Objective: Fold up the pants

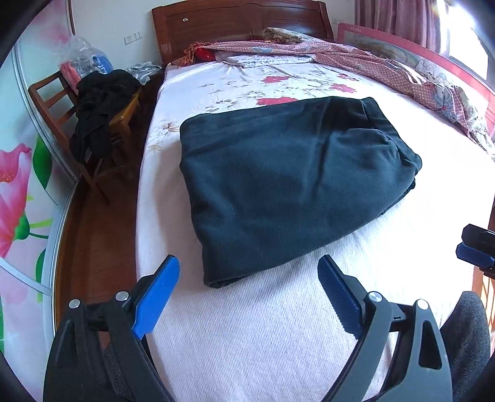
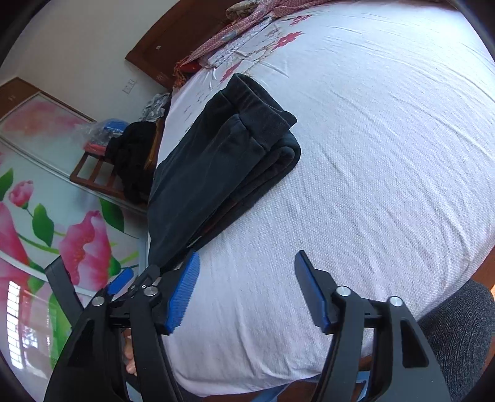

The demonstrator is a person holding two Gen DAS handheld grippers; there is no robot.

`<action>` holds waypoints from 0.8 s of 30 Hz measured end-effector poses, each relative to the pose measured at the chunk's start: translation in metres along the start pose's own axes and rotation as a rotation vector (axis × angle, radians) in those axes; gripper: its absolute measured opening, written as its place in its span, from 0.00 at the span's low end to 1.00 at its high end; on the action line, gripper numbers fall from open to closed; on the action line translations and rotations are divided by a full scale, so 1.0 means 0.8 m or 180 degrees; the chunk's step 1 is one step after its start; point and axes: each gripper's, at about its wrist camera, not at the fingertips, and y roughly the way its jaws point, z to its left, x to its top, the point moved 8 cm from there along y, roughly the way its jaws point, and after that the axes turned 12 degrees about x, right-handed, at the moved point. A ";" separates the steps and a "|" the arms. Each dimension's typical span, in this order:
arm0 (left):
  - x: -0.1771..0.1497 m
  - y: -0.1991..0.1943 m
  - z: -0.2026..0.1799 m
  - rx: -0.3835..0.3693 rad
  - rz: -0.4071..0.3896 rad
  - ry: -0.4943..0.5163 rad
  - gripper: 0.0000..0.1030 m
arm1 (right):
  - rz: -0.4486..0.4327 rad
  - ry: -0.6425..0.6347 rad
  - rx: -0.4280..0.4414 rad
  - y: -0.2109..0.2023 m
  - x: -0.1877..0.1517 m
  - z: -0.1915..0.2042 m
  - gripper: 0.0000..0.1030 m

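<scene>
Dark blue-green pants (image 1: 287,173) lie folded into a thick, flat bundle on the white bed sheet (image 1: 278,340). In the right wrist view the pants (image 2: 222,160) show stacked layers with ribbed hems at the far end. My left gripper (image 1: 247,263) is open just short of the bundle's near corner, its blue pads touching no cloth. Over bare sheet to the right of the bundle, my right gripper (image 2: 247,256) is open and holds nothing. Its tip also shows at the right edge of the left wrist view, as the right gripper (image 1: 476,253).
A wooden chair (image 1: 55,102) piled with black clothes (image 1: 102,123) stands left of the bed on the wooden floor. A wardrobe door with pink flowers (image 1: 18,185) runs along the left. A patterned quilt (image 1: 355,58) and the wooden headboard (image 1: 241,24) lie at the far end.
</scene>
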 end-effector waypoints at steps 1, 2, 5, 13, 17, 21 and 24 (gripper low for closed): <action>-0.002 -0.002 0.002 0.0036 0.0007 -0.0009 0.90 | -0.0045 -0.0044 -0.0128 -0.001 -0.001 0.001 0.82; -0.004 -0.003 0.004 0.0080 0.0018 -0.0016 0.92 | -0.0071 -0.0111 -0.0212 -0.001 -0.001 0.003 0.82; -0.008 -0.005 0.005 0.0135 0.0032 -0.0027 0.92 | -0.0036 -0.0286 -0.0387 0.003 -0.006 0.007 0.82; -0.015 -0.008 0.009 0.0261 0.0089 -0.0043 0.97 | -0.0037 -0.0370 -0.0864 -0.008 -0.011 0.000 0.90; -0.019 -0.006 0.012 0.0257 0.0175 -0.0135 0.98 | -0.0157 -0.0189 -0.0753 -0.018 -0.007 0.004 0.96; -0.029 -0.001 0.019 0.0297 0.0332 -0.0416 0.98 | -0.0525 -0.0143 -0.0642 -0.019 0.016 0.011 0.96; -0.034 0.000 0.027 0.0509 0.0251 -0.0539 0.98 | -0.0487 -0.0747 -0.0746 0.007 0.025 0.035 0.96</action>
